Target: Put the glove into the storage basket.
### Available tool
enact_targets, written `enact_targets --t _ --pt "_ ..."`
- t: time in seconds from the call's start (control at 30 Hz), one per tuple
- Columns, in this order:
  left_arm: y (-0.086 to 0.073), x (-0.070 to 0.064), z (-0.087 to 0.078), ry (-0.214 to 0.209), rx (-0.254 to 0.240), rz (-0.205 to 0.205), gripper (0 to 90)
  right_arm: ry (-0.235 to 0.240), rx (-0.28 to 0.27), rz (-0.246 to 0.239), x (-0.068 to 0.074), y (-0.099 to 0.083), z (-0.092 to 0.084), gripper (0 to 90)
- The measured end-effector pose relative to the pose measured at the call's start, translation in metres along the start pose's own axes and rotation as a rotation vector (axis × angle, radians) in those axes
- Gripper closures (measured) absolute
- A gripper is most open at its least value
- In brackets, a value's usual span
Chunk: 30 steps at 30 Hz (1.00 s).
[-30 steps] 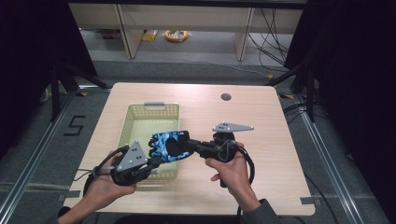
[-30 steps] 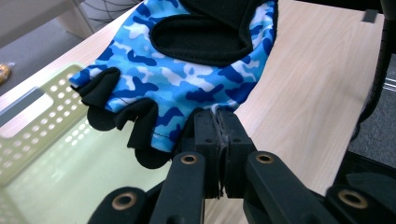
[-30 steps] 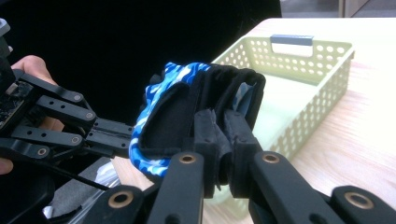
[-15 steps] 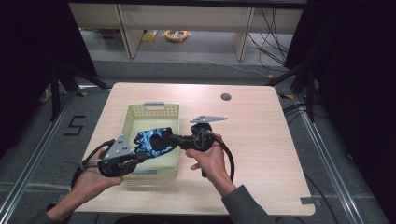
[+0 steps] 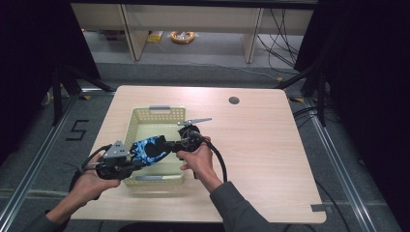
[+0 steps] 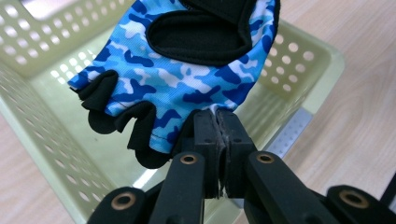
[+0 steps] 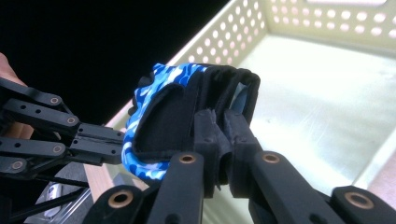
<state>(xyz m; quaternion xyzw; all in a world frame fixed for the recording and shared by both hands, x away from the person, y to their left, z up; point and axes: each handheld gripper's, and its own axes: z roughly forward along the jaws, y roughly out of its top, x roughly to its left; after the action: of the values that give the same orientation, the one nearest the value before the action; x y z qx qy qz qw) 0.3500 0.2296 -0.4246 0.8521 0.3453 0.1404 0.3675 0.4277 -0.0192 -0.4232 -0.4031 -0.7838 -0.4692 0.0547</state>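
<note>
1. Both grippers pinch one blue camouflage fingerless glove (image 5: 149,150) between them. The left gripper (image 6: 217,140) has its jaws pressed together on the hem near the finger stubs, and the right gripper (image 7: 219,144) is clamped on the black cuff end.
2. That glove hangs stretched between the two tools, over the near left part of the pale yellow basket (image 5: 140,118), above its bare floor and, as far as the high view tells, not touching it.
3. By the look of it, the step in hand is laying the glove down inside the basket.
4. To do it well, bring both ends down together and level, so the fabric settles flat instead of folding over itself.
5. Keep the left end inside the left wall; it sits close to that rim, and a finger stub draped over the edge would leave the glove half out.
6. Ease the stretch before letting go, so the fabric does not spring toward one side.
7. Open the jaws only once the glove rests on the floor, then lift straight up, clear of the perforated walls.
</note>
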Motion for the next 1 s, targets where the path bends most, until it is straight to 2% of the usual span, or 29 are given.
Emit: enact_targets --t 0.17,0.23,0.27,0.37,0.43,0.5,0.53,0.57,0.63,0.67,0.73,0.8,0.87,0.93,0.97,1.0 --pt "-0.004 0.007 0.004 -0.018 0.020 -0.013 86.4 -0.018 0.039 0.020 -0.005 -0.001 0.013 85.4" --pt "-0.005 0.008 0.005 -0.024 0.034 -0.033 86.1 -0.031 0.054 0.021 -0.008 -0.002 0.018 85.4" --pt "-0.005 0.010 0.005 -0.025 0.037 -0.022 86.0 -0.029 0.060 0.025 -0.009 -0.003 0.020 85.4" --pt "-0.006 0.013 0.007 -0.032 0.045 -0.030 85.3 -0.043 0.085 0.024 -0.011 -0.003 0.026 85.4" --pt "-0.006 0.012 0.008 -0.035 0.047 -0.029 85.1 -0.033 0.100 0.031 -0.011 -0.003 0.028 85.4" --pt "-0.006 0.011 0.009 -0.040 0.054 -0.036 84.2 -0.055 0.108 0.011 -0.012 -0.004 0.033 85.4" --pt "-0.006 0.011 0.010 -0.042 0.056 -0.022 83.1 -0.058 0.120 0.024 -0.012 -0.004 0.033 85.4" --pt "-0.006 0.009 0.010 -0.045 0.053 -0.040 81.3 -0.065 0.122 0.020 -0.012 -0.005 0.035 85.4" --pt "-0.004 0.009 0.008 -0.047 0.054 -0.020 79.7 -0.076 0.127 0.027 -0.012 -0.005 0.036 85.4" --pt "-0.004 0.007 0.008 -0.039 0.043 -0.032 78.4 -0.088 0.127 0.020 -0.014 -0.005 0.037 85.4" --pt "-0.003 0.007 0.006 -0.036 0.043 -0.027 75.5 -0.089 0.127 0.029 -0.014 -0.006 0.037 85.4" --pt "-0.002 0.005 0.003 -0.027 0.018 -0.031 72.2 -0.097 0.127 0.025 -0.015 -0.006 0.037 85.3" --pt "0.000 0.004 0.000 -0.023 0.019 -0.005 69.7 -0.098 0.128 0.022 -0.015 -0.006 0.036 85.2" --pt "0.001 0.000 -0.003 -0.023 0.002 -0.006 66.4 -0.100 0.132 0.016 -0.016 -0.006 0.036 85.1" --pt "0.002 -0.002 -0.005 -0.017 -0.008 0.008 65.5 -0.106 0.133 0.013 -0.016 -0.006 0.036 85.1" --pt "0.002 -0.005 -0.007 -0.022 -0.012 0.006 63.1 -0.107 0.140 0.026 -0.015 -0.006 0.036 84.9"
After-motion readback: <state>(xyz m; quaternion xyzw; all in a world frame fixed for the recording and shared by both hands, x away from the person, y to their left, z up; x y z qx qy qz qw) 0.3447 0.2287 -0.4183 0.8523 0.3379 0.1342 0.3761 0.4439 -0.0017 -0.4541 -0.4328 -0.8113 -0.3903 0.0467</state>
